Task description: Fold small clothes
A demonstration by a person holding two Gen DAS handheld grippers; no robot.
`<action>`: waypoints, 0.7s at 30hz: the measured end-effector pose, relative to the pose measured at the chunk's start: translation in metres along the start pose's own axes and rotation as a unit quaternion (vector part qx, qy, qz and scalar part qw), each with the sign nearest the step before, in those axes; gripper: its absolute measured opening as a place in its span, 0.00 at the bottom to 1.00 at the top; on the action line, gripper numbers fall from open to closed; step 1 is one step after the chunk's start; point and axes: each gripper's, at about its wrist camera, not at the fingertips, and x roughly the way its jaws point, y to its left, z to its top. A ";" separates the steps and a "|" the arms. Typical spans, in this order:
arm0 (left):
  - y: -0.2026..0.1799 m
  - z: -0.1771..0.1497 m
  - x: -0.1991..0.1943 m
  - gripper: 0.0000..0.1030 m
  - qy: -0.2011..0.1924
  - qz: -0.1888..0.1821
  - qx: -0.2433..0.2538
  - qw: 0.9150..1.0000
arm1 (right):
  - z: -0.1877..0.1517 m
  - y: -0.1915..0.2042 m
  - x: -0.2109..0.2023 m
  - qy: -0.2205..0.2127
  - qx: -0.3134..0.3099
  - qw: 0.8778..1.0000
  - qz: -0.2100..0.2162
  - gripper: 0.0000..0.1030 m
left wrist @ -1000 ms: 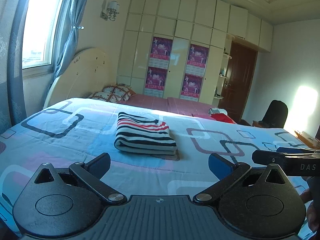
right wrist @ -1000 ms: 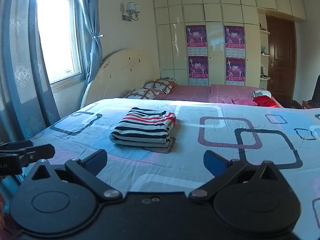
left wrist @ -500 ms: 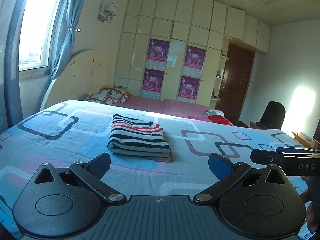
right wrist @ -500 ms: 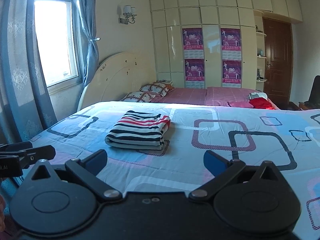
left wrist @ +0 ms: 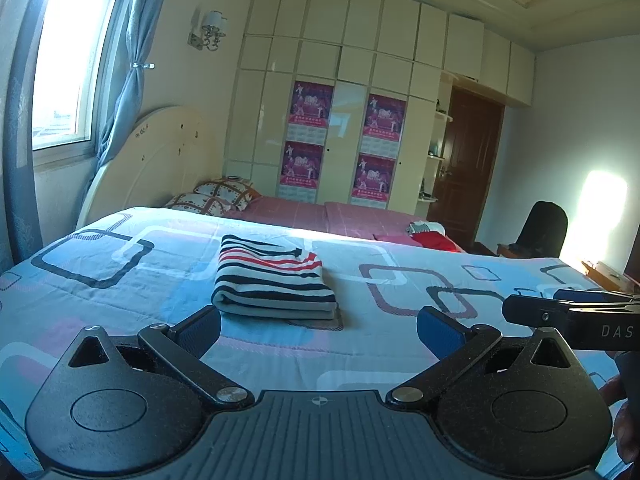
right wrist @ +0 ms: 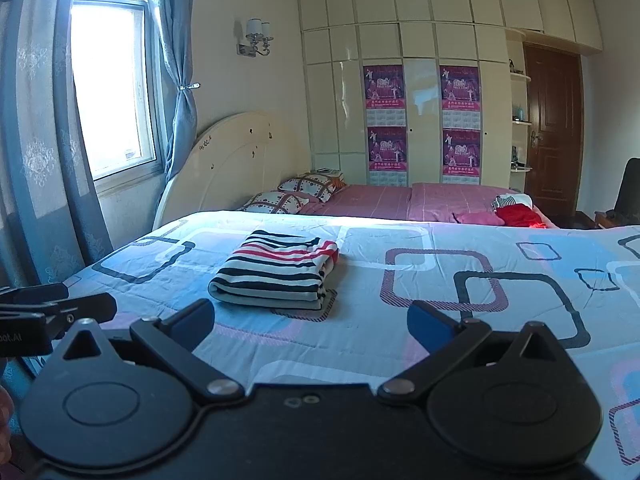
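Sunlight is falling across the patterned bedspread (left wrist: 120, 280), and the striped garment (left wrist: 276, 284) is lying as a neat folded bundle near the bed's middle, apparently finished. The left gripper (left wrist: 318, 326) and right gripper (right wrist: 310, 320) are hanging spread wide, carrying nothing, just short of it.

"DAS" on right gripper (left wrist: 576, 318) | "oot.AI" on left gripper (right wrist: 36, 320)

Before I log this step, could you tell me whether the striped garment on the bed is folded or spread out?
Folded: the striped garment lies as a compact rectangle with stacked layers along its near edge, on the bed.
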 end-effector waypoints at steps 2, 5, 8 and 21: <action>0.000 0.000 0.000 1.00 0.000 0.000 -0.001 1.000 | 0.000 0.000 0.000 0.000 0.000 1.000 0.000 0.99; 0.000 0.000 0.000 1.00 -0.001 -0.003 0.000 1.000 | 0.001 0.001 -0.001 -0.001 -0.002 1.000 -0.001 0.99; 0.000 0.000 0.000 1.00 -0.003 -0.004 0.003 1.000 | 0.002 0.002 -0.002 -0.005 -0.006 1.000 -0.003 0.99; 0.002 0.000 0.002 1.00 -0.002 -0.005 0.004 1.000 | 0.000 0.003 -0.002 -0.007 -0.006 1.000 -0.004 0.99</action>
